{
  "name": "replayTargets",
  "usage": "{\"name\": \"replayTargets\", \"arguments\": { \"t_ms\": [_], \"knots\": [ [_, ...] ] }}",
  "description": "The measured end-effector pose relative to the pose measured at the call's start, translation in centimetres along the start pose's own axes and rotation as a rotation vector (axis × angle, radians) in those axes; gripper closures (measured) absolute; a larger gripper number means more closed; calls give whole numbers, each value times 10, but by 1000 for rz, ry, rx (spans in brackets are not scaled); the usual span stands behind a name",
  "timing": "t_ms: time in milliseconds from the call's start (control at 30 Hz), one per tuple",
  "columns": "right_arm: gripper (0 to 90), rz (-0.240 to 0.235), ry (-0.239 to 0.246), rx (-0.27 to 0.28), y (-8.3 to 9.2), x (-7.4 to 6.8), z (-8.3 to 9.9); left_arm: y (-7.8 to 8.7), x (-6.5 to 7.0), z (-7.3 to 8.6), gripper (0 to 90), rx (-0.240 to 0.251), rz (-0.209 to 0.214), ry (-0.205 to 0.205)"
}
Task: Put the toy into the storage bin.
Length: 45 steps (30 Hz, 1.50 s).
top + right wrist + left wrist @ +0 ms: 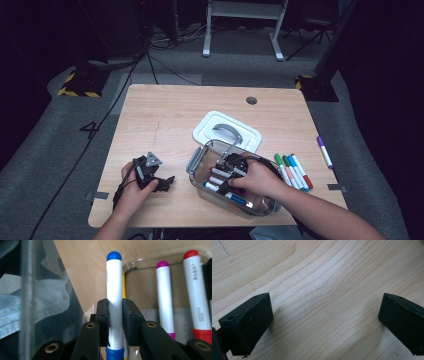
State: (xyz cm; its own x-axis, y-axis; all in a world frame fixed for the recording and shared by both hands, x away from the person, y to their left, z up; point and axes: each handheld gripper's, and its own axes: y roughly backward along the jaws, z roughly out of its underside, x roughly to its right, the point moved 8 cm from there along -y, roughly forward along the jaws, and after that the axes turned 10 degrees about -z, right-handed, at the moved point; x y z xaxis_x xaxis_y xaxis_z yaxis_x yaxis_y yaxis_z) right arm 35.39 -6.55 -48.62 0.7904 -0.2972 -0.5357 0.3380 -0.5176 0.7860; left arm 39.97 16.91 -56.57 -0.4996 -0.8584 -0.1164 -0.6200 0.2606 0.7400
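My right gripper (115, 315) is shut on a white marker with blue ends (114, 290), pinched between its two black pads. In the high view that gripper (231, 169) reaches down into a clear plastic bin (195, 165) that holds several markers. A magenta-tipped marker (165, 297) and a red-capped marker (197, 295) lie on the bin's floor beside it. My left gripper (167, 182) rests on the table to the left of the bin. Its jaws stand wide open over bare wood (324, 310), with nothing between them.
The bin's white lid (205, 131) with a grey handle lies just behind the bin. Several coloured markers (292, 171) lie in a row right of the bin, and a purple one (324, 151) sits near the table's right edge. A cable hole (251, 100) is at the back.
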Motion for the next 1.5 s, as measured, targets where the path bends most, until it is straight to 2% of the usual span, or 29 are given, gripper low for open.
{"name": "replayTargets", "arguments": {
  "t_ms": [400,533,600,700,833,1000,1133,1267,1367,1500],
  "knots": [
    [769,-16,-9,-59,-18,5,4,0,0,0,2,-2,0,-1],
    [768,-34,3,-64,-22,6,4,0,0,0,2,-2,0,-1],
    [712,-39,5,-53,-23,6,3,0,0,0,2,-2,0,-1],
    [601,-7,42,-6,-19,10,-1,0,0,0,2,-2,0,-1],
    [572,71,80,77,0,16,-8,0,0,0,1,-2,1,-1],
    [574,140,110,160,29,14,-12,0,0,0,1,-2,-1,-1],
    [582,197,132,243,62,8,-13,0,0,0,1,-2,0,-1],
    [607,302,157,306,100,8,-8,0,0,0,2,0,0,0],
    [610,333,122,368,125,12,1,0,0,0,1,0,0,0],
    [608,401,64,416,151,29,21,0,0,0,2,0,0,0]
  ]
}}
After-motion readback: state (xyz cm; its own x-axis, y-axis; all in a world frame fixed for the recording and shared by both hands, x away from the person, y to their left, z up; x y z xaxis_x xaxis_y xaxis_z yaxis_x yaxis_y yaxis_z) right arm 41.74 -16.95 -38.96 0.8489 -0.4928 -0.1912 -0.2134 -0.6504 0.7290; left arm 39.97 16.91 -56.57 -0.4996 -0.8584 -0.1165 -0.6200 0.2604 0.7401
